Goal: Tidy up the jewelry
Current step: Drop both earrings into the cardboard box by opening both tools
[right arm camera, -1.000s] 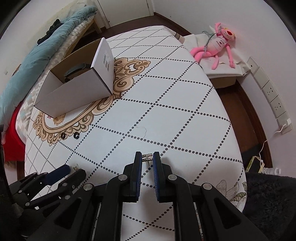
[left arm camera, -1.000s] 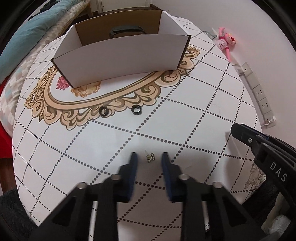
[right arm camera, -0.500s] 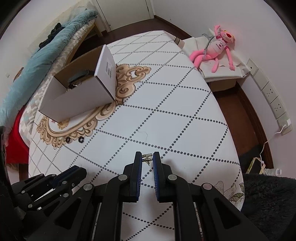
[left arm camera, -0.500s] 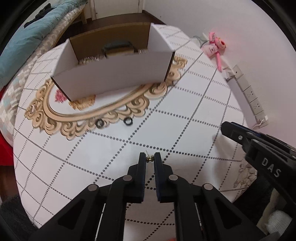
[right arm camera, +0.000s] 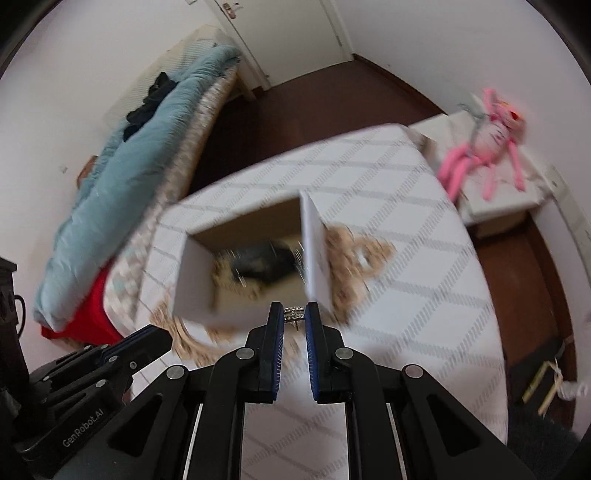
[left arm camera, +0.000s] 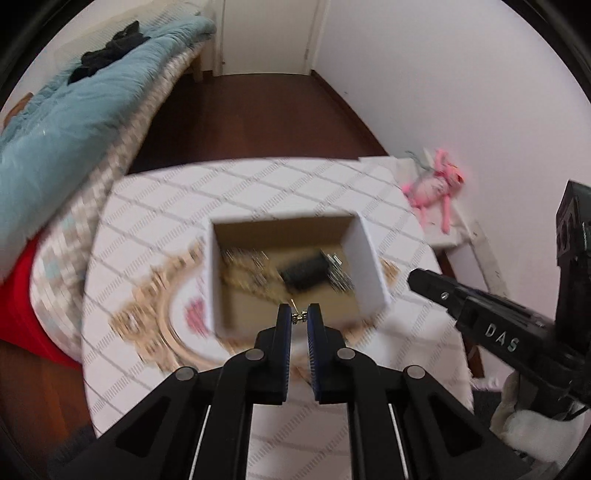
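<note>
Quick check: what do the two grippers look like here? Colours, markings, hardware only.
Both are matte black plastic with angular linkage arms and round silver pivot pins. The left gripper and right gripper have blue ribbed pads on the fingers' inner faces. White lettering reads "DAS" on the right one's side, "GenRobot.AI" on the left one's. No cables or sleeves are visible.

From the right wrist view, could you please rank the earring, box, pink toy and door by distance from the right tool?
1. Earring: pinched between the right tool's tips.
2. Box: just ahead, open, on the table.
3. Pink toy: far right, on a low stand beyond the table.
4. Door: farthest, at the back wall.
</note>
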The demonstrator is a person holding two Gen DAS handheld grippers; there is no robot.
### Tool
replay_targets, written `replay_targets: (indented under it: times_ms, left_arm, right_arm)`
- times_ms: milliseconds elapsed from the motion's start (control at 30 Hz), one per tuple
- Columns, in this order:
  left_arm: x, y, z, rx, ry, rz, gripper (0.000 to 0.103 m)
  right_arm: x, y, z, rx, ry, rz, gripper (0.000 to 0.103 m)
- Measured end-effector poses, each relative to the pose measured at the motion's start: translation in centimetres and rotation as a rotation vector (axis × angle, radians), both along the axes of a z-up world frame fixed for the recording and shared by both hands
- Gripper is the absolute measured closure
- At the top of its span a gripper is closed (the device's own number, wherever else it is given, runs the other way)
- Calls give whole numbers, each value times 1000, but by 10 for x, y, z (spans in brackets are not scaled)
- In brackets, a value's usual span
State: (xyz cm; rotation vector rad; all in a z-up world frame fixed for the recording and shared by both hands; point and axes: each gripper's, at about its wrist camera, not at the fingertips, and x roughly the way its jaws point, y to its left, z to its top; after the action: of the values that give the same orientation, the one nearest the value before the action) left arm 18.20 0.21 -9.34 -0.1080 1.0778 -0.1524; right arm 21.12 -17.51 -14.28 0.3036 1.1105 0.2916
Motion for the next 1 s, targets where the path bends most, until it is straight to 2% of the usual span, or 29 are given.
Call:
replay_targets:
  times_ms: [100, 267, 400, 533, 600, 633, 667, 700, 733, 833, 867, 900, 933, 967, 1000]
  left_arm:
    - [33, 12, -8, 4, 39, 21, 97]
    - [76, 22, -31, 22, 131, 28, 96]
    - [98, 27, -48, 56, 222, 46, 95]
    - [104, 29, -51, 75, 243, 61, 91]
    - [103, 31, -49, 102, 235, 72, 83]
    - [102, 31, -48, 108, 232, 76, 67]
    - [99, 32, -47, 112, 224, 85, 47]
    - [97, 34, -45, 129, 216, 95, 39]
    - [95, 35, -44, 147, 204, 101, 34]
    - [90, 41, -42, 157, 190, 119, 32]
    - [88, 43, -42, 153, 188, 125, 28]
    - [83, 45, -41, 155, 175, 135, 24]
    - [81, 46, -41, 158, 164, 142, 16]
    - [79, 47, -40, 158, 154, 146, 7]
    - [75, 48, -41, 155, 147, 152, 3]
  right_arm:
    - [42, 16, -4, -3, 36, 40, 91]
    - [98, 39, -30, -54, 141, 83, 91]
    - [116, 49, -49, -96, 203, 116, 90]
    - [122, 53, -54, -130, 220, 118, 88]
    - [122, 50, -50, -134, 207, 113, 68]
    - [122, 49, -48, -136, 196, 108, 65]
    - [121, 48, -45, -134, 188, 106, 64]
    - [121, 47, -42, -141, 182, 103, 64]
    - [120, 46, -39, -155, 169, 96, 64]
    - [115, 41, -33, -190, 142, 86, 64]
    - [112, 39, -30, -213, 129, 82, 61]
    - [110, 38, -29, -229, 123, 81, 54]
    - [107, 38, -28, -260, 113, 79, 49]
    - [103, 37, -27, -285, 103, 78, 39]
    - [99, 37, -26, -303, 98, 80, 29]
